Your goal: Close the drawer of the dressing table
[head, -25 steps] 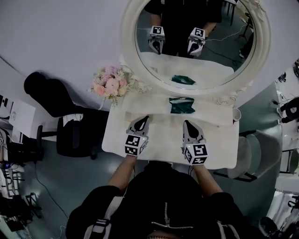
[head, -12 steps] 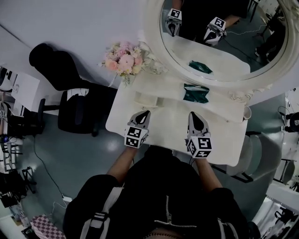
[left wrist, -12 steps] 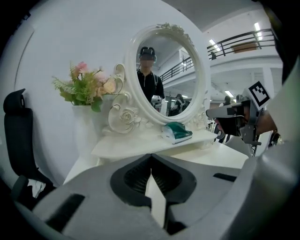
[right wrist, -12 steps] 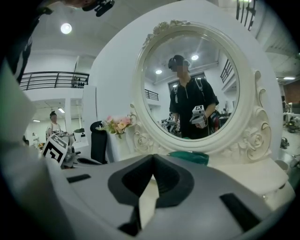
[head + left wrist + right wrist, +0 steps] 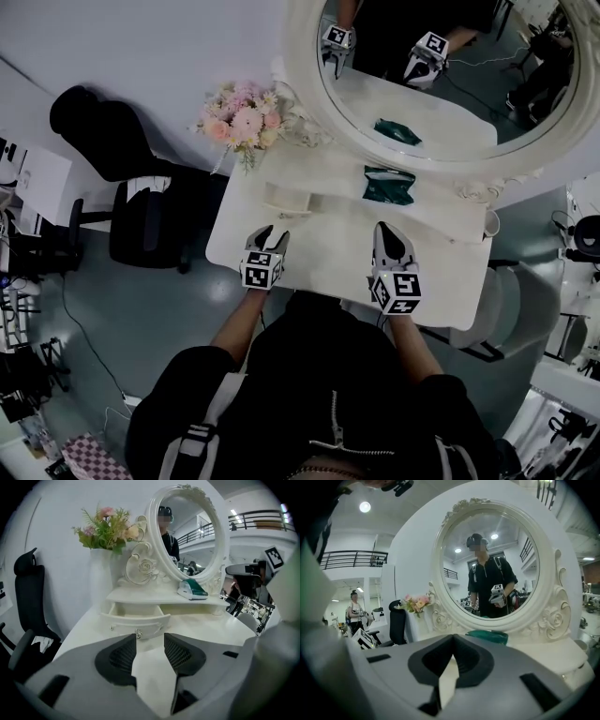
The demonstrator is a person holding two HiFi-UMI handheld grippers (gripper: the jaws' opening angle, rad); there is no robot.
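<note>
**Drawer stands open ahead of the left tongs**

The white dressing table (image 5: 328,248) has a bare top between its near edge and the low shelf under the oval mirror (image 5: 302,66). Both grippers hover over this open stretch, with their marker cubes at the near edge, above the person's lap. The table's left edge lies just beside the left gripper (image 5: 272,234). Beyond that edge stands a black office chair (image 5: 141,234), a little apart from the table. A bunch of pink flowers (image 5: 239,117) fills the back left corner, and a green-and-white object (image 5: 389,185) lies on the shelf, right of centre.

The drawer (image 5: 135,620) is pulled out of the left part of the shelf. Its curved front juts over the table top and its inside is open to view. It lies straight ahead of the left gripper and apart from it, with clear table between. In the left gripper view the drawer knob (image 5: 138,632) shows just above the tip of the left jaw.

The left gripper's jaws have just been opening. They now stand apart with only bare table top between them. The right gripper (image 5: 384,230) has its tips together and grips nothing. It points towards the mirror, well to the right of the drawer.
</note>
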